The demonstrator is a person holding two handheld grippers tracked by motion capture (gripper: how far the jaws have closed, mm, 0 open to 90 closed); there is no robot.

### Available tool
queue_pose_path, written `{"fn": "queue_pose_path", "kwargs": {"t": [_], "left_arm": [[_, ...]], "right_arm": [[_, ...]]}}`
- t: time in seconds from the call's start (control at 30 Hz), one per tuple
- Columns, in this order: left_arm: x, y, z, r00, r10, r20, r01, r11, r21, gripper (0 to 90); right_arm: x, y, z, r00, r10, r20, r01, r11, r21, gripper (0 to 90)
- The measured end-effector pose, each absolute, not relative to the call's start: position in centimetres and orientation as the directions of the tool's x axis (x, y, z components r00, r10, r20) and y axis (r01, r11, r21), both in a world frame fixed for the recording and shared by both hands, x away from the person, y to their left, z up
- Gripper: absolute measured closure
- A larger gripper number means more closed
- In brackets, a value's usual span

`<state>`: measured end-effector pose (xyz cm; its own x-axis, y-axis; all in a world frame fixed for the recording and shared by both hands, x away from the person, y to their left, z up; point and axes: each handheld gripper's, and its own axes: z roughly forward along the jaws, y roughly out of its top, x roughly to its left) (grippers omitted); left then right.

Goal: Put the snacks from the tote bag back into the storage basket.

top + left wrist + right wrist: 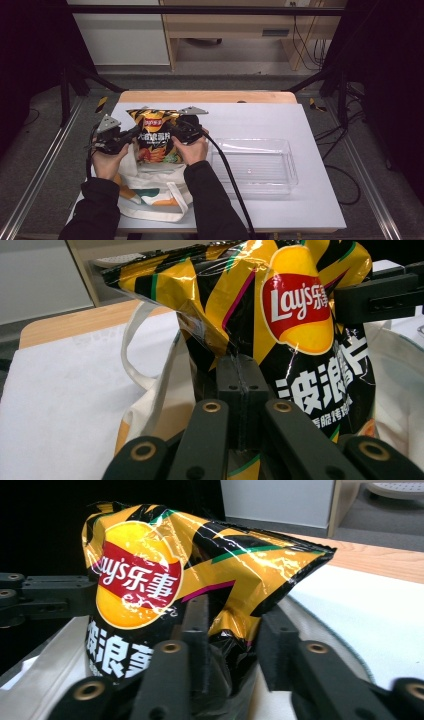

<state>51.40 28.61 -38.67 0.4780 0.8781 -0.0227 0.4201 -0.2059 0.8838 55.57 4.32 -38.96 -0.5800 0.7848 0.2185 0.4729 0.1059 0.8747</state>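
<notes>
Chip bag (156, 135): one, black and yellow, upright, standing half out of the tote's mouth at the tabletop's (260, 117) 9 o'clock side.
Tote bag (150, 192): one, cream cloth with orange and green print, lying at 7 o'clock.
Clear tray (255, 165): one, at 3 o'clock of the chip bag, apart from it.
Left gripper (239, 390): one; fingers (227, 385) pinched narrow on the chip bag's edge, at the bag's 9 o'clock.
Right gripper (235, 630): one; fingers (197, 625) parted, crumpled bag side between them, at the bag's 3 o'clock; whether they squeeze it cannot be told.
</notes>
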Motion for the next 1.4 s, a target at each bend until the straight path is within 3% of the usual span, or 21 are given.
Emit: {"fn": "queue_pose_path", "kwargs": {"t": [0.07, 0.13, 0.33, 0.37, 0.5, 0.67, 0.73, 0.77, 0.8, 0.87, 0.9, 1.0, 1.03, 1.07, 1.1, 1.13, 1.2, 1.33, 1.4], "left_arm": [[51.3, 28.6, -38.7, 0.478, 0.878, -0.023, 0.419, -0.205, 0.885, 90.0], [51.0, 28.7, -38.6, 0.480, 0.877, -0.026, 0.419, -0.204, 0.885, 90.0], [50.3, 29.2, -38.2, 0.474, 0.880, -0.038, 0.412, -0.183, 0.893, 86.2], [50.3, 29.3, -38.0, 0.468, 0.883, -0.043, 0.408, -0.172, 0.896, 75.9], [50.2, 29.6, -37.2, 0.456, 0.888, -0.059, 0.382, -0.135, 0.914, 53.9], [50.3, 29.7, -37.1, 0.473, 0.878, -0.078, 0.365, -0.114, 0.924, 48.0], [50.2, 29.8, -37.1, 0.493, 0.865, -0.092, 0.367, -0.111, 0.923, 51.4], [50.2, 29.7, -37.1, 0.497, 0.862, -0.095, 0.374, -0.114, 0.921, 61.4], [50.2, 29.6, -37.1, 0.500, 0.861, -0.094, 0.382, -0.122, 0.916, 61.4], [50.2, 29.5, -37.2, 0.495, 0.865, -0.088, 0.396, -0.135, 0.908, 81.3], [50.2, 29.5, -37.2, 0.495, 0.865, -0.088, 0.396, -0.135, 0.908, 84.1], [49.9, 29.5, -37.2, 0.493, 0.867, -0.075, 0.391, -0.143, 0.909, 87.7], [49.7, 29.4, -37.1, 0.493, 0.867, -0.068, 0.386, -0.148, 0.911, 90.0], [49.5, 29.4, -37.1, 0.494, 0.867, -0.060, 0.379, -0.153, 0.913, 90.0], [49.3, 29.4, -37.1, 0.498, 0.866, -0.056, 0.374, -0.156, 0.914, 90.0], [49.1, 29.4, -37.1, 0.502, 0.863, -0.052, 0.370, -0.160, 0.915, 90.0], [48.5, 29.3, -37.2, 0.509, 0.860, -0.040, 0.359, -0.170, 0.918, 90.0], [46.8, 29.0, -37.2, 0.512, 0.859, -0.007, 0.337, -0.193, 0.921, 90.0], [46.6, 29.0, -37.3, 0.509, 0.861, -0.005, 0.337, -0.194, 0.921, 90.0]], "right_arm": [[55.5, 4.4, -38.9, -0.581, 0.784, 0.217, 0.474, 0.109, 0.874, 74.3], [55.0, 4.5, -38.8, -0.591, 0.780, 0.207, 0.466, 0.120, 0.877, 82.7], [54.0, 4.5, -38.4, -0.612, 0.770, 0.181, 0.445, 0.146, 0.884, 87.9], [53.6, 4.4, -38.3, -0.622, 0.765, 0.165, 0.434, 0.162, 0.886, 88.4], [52.7, 4.4, -38.1, -0.649, 0.748, 0.139, 0.400, 0.181, 0.899, 88.7], [51.8, 4.3, -38.0, -0.670, 0.733, 0.119, 0.375, 0.196, 0.906, 88.8], [51.5, 4.2, -38.0, -0.681, 0.724, 0.112, 0.364, 0.202, 0.909, 88.8], [51.3, 4.1, -38.0, -0.684, 0.722, 0.105, 0.357, 0.206, 0.911, 88.7], [51.3, 4.1, -38.0, -0.684, 0.722, 0.105, 0.357, 0.206, 0.911, 88.7], [51.1, 4.2, -38.1, -0.687, 0.720, 0.103, 0.350, 0.204, 0.914, 88.3], [51.1, 4.2, -38.1, -0.687, 0.720, 0.103, 0.350, 0.204, 0.914, 88.3], [50.9, 4.1, -38.2, -0.687, 0.719, 0.107, 0.348, 0.196, 0.917, 86.6], [50.8, 3.9, -38.1, -0.680, 0.725, 0.111, 0.348, 0.186, 0.919, 80.6], [50.8, 3.9, -38.1, -0.680, 0.725, 0.111, 0.348, 0.186, 0.919, 80.6], [50.7, 3.6, -37.8, -0.666, 0.738, 0.107, 0.342, 0.175, 0.923, 72.7], [50.7, 3.6, -37.8, -0.666, 0.738, 0.107, 0.342, 0.175, 0.923, 72.7], [50.7, 3.0, -37.5, -0.656, 0.749, 0.094, 0.319, 0.161, 0.934, 61.3], [51.1, 3.0, -37.4, -0.664, 0.740, 0.110, 0.312, 0.140, 0.940, 53.5], [51.1, 3.2, -37.5, -0.678, 0.726, 0.118, 0.314, 0.140, 0.939, 56.4]]}}
